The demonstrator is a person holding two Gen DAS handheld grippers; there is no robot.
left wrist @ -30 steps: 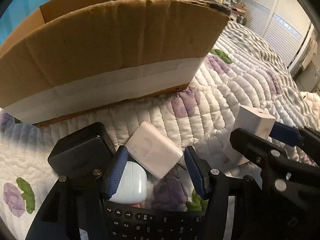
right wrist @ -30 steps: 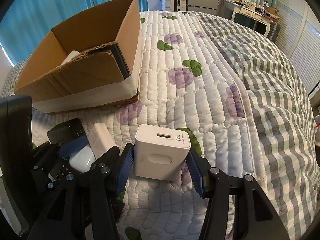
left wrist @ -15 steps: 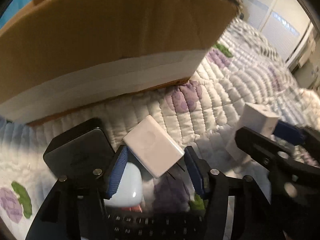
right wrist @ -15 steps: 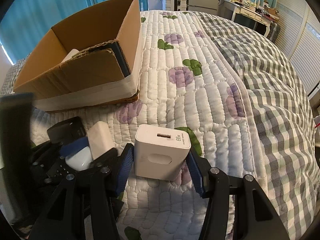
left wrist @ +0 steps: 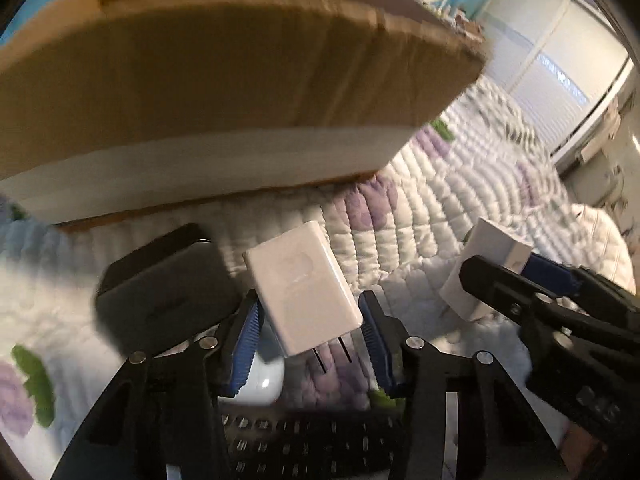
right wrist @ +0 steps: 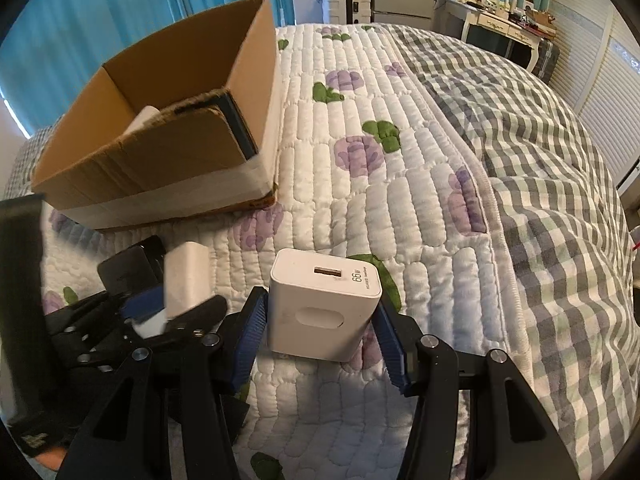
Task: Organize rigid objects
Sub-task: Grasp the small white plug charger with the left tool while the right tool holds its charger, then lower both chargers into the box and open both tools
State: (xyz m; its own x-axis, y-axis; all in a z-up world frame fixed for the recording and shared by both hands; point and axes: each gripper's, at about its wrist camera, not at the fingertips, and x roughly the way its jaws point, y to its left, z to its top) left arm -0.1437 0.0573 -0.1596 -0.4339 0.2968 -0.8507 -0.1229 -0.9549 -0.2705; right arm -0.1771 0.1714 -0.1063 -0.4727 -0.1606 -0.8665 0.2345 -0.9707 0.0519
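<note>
A flat white charger [left wrist: 304, 292] with two prongs sits between the blue pads of my left gripper [left wrist: 308, 320], whose jaws are closing and touch both its sides. In the right wrist view the flat charger [right wrist: 186, 280] stands tilted in the left gripper [right wrist: 176, 306]. My right gripper [right wrist: 320, 336] is shut on a white 66W charger block [right wrist: 324, 308] that rests on the quilt; the same block [left wrist: 492, 256] shows at the right of the left wrist view. The open cardboard box [right wrist: 160, 152] stands just beyond both grippers.
A black box-shaped device [left wrist: 164, 292], a white earbud case [left wrist: 260, 380] and a black remote with buttons [left wrist: 312, 444] lie by the left gripper. The box holds a white item [right wrist: 144, 118] and a dark flat thing [right wrist: 240, 128]. A checked blanket [right wrist: 540, 200] covers the bed's right.
My left gripper moved forward toward the box and its jaws narrowed around the flat white charger, which now tilts with its prongs showing. The right gripper and its charger block stayed still.
</note>
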